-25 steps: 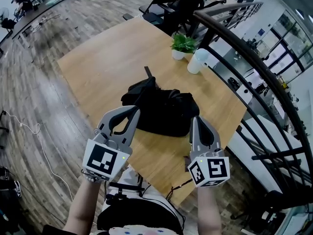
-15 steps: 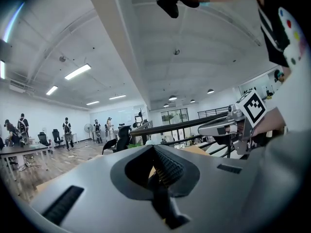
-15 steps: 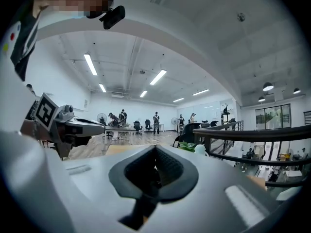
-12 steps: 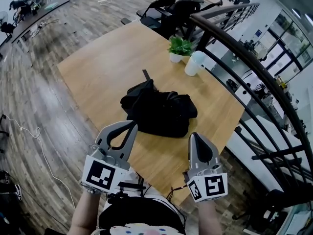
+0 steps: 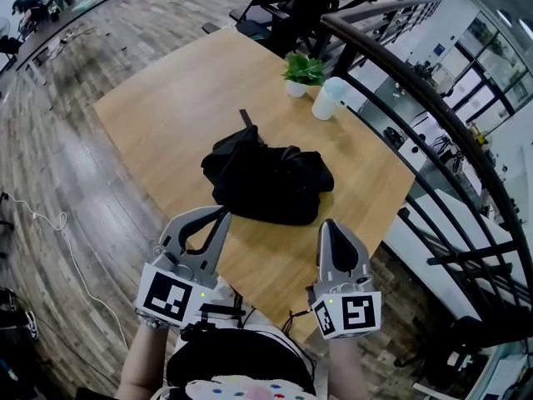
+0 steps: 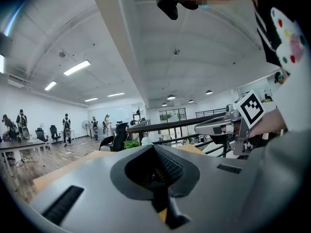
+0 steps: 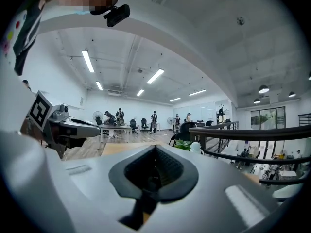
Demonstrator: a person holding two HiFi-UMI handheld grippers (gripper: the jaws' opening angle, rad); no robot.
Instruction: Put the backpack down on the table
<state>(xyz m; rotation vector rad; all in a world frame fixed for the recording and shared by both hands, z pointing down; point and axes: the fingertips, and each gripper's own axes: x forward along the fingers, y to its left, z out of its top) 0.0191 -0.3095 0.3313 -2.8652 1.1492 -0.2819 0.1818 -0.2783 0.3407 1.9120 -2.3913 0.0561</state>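
Observation:
The black backpack (image 5: 266, 182) lies slumped on the wooden table (image 5: 175, 107), one strap pointing toward the far side. My left gripper (image 5: 224, 214) hovers just short of the bag's near left side, shut and empty. My right gripper (image 5: 328, 224) is by the bag's near right corner, also shut with nothing in it. Neither touches the bag. In the left gripper view the shut left gripper (image 6: 154, 147) fills the lower frame and hides the bag; the right gripper view shows the right gripper (image 7: 155, 147) likewise.
A small potted plant (image 5: 301, 72) and a white cup (image 5: 326, 100) stand at the table's far right edge. A dark railing (image 5: 416, 107) runs along the right. Office chairs (image 5: 283, 11) sit beyond the table. A cable (image 5: 58, 223) lies on the floor at left.
Both grippers have drawn back from the backpack toward the person and the table's near edge. The backpack stays where it lies on the table.

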